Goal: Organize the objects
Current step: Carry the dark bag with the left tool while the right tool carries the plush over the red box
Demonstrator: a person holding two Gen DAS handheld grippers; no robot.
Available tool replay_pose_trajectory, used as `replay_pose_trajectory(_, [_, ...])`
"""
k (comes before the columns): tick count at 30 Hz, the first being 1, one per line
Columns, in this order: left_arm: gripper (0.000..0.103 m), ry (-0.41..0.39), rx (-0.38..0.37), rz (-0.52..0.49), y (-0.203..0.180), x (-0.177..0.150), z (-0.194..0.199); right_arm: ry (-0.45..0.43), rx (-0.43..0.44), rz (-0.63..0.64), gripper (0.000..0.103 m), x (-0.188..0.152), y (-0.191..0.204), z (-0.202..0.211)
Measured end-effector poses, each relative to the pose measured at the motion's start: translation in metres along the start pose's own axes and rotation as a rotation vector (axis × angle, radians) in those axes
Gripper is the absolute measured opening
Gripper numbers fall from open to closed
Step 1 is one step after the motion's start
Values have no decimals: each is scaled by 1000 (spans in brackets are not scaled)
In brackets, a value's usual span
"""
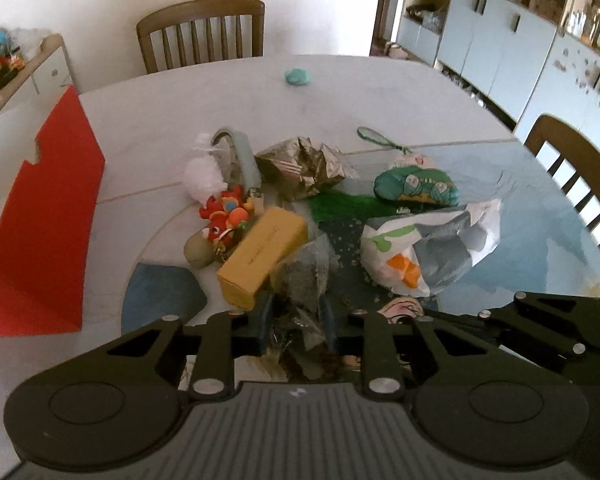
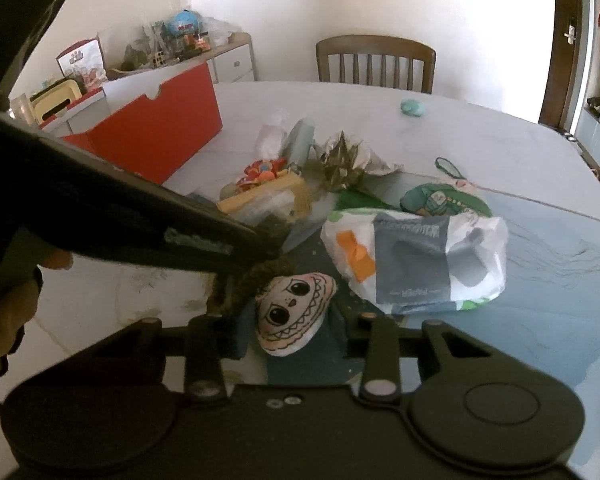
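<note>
My left gripper (image 1: 297, 320) is shut on a clear plastic bag (image 1: 300, 276) of dark green bits at the near end of the pile. In the right wrist view it reaches in from the left as a dark bar. My right gripper (image 2: 292, 330) is shut on the head of a small cloth doll (image 2: 296, 312) with a drawn face and brown curly hair, lying on the blue tabletop; the doll (image 1: 404, 308) shows just right of my left fingers. A yellow box (image 1: 260, 256), a red plush (image 1: 224, 216) and a white printed bag (image 1: 428, 252) lie close behind.
A red open box (image 1: 40, 232) stands at the table's left. Crumpled gold foil (image 1: 304, 168), a green pouch (image 1: 416, 188), a white pompom (image 1: 202, 178) and a teal lump (image 1: 297, 76) lie farther back. Wooden chairs (image 1: 204, 32) edge the table; a hand (image 2: 4, 320) holds the left gripper.
</note>
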State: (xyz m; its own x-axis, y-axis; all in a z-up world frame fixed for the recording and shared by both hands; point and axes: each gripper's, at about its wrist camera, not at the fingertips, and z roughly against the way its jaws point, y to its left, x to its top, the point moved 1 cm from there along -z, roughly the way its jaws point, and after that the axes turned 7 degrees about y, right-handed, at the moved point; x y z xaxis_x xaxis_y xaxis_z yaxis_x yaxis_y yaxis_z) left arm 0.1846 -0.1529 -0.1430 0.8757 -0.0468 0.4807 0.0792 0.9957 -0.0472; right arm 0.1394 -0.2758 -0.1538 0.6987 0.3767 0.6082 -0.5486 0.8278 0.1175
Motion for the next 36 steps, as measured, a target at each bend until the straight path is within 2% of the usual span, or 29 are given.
replay_pose_trajectory(8, [24, -27, -63, 15, 25, -6, 33, -26, -27, -24, 37, 2, 4, 31])
replay_pose_trajectory(15, [24, -66, -83, 50, 71, -6, 73, -78, -47, -61, 37, 20, 22, 60])
replay_pose_trajectory(25, [24, -106, -47, 117, 162, -5, 116, -136, -3, -36, 37, 78, 81, 68])
replay_pose_trajectory(31, [24, -155, 9, 135, 215, 1, 132, -138, 38, -2, 37, 116, 122, 50])
replay_pose_trajectory(36, [24, -156, 40, 147, 256, 11, 133, -129, 71, 36, 37, 150, 155, 30])
